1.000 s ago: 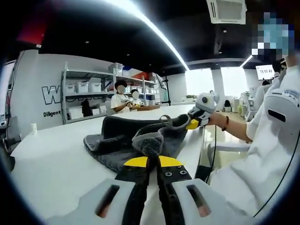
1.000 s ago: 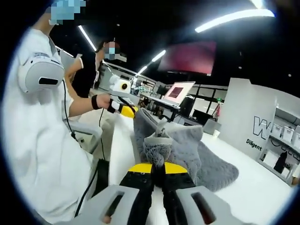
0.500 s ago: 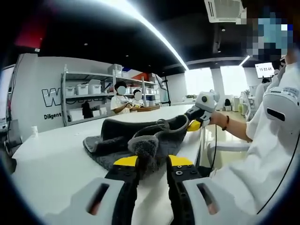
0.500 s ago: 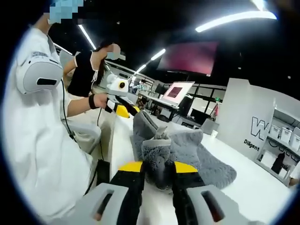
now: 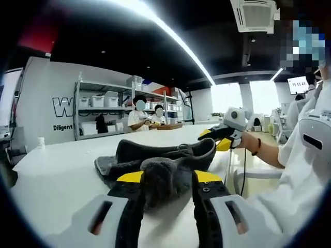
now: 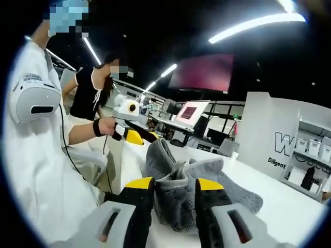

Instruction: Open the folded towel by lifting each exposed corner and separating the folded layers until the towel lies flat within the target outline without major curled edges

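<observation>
Two grippers set at opposite ends of grey towel (image 5: 155, 160), presumably to work both corners at once; towel heaped in soft folds on white table (image 5: 57, 175), not flat; target outline not discernible. Left gripper (image 5: 166, 178): jaws parted, a fold of pile lying loose between the yellow tips, not pinched. Right gripper (image 6: 175, 185): jaws likewise apart, a bunched corner sitting between them unclamped. Judged mid-task: layers not separated, edges curled and ridged. Fresh hold on a corner likely required before spreading. People and shelving (image 5: 101, 103) well apart in background.
</observation>
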The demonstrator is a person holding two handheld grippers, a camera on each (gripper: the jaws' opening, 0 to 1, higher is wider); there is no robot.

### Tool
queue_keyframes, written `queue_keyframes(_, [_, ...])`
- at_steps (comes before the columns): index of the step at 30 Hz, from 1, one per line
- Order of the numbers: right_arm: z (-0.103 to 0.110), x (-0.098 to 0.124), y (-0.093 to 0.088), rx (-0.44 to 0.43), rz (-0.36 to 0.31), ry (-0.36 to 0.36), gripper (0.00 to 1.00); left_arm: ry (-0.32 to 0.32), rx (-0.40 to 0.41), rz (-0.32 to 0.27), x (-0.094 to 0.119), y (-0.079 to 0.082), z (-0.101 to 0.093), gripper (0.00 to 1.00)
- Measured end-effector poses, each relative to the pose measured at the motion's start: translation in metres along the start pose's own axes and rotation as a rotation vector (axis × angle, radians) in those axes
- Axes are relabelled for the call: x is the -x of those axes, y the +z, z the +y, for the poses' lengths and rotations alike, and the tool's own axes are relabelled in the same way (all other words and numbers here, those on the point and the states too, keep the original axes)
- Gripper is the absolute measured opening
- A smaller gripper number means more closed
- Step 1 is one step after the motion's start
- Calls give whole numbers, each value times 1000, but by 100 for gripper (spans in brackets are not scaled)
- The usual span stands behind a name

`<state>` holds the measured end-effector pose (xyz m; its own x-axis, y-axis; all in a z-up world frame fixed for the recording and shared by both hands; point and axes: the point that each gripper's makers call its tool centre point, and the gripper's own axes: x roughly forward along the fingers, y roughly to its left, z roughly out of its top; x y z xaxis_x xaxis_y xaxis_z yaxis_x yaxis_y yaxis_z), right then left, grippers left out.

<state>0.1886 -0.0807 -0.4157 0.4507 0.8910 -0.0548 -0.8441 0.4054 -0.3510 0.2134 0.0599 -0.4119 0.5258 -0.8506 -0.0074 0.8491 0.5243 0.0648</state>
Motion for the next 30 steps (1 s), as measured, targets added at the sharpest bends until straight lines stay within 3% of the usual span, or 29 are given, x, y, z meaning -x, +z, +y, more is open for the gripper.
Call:
queue_keyframes(4, [2, -4, -2, 11, 15, 2, 20, 5, 1, -1, -6, 1, 4, 31])
queue_keyframes(9, [1, -1, -3, 4, 16, -10, 11, 10, -3, -17, -5, 4, 7, 13])
queue_keyframes(12, [0, 4, -1, 4, 7, -18, 8, -3, -6, -30, -2, 7, 3, 10])
queue_keyframes(22, [2, 18, -7, -24, -15, -17, 5, -20, -20, -2, 12, 0, -2, 8])
queue_keyframes(30, [10, 26, -14, 0, 12, 14, 5, -18, -30, 24, 22, -7, -4, 8])
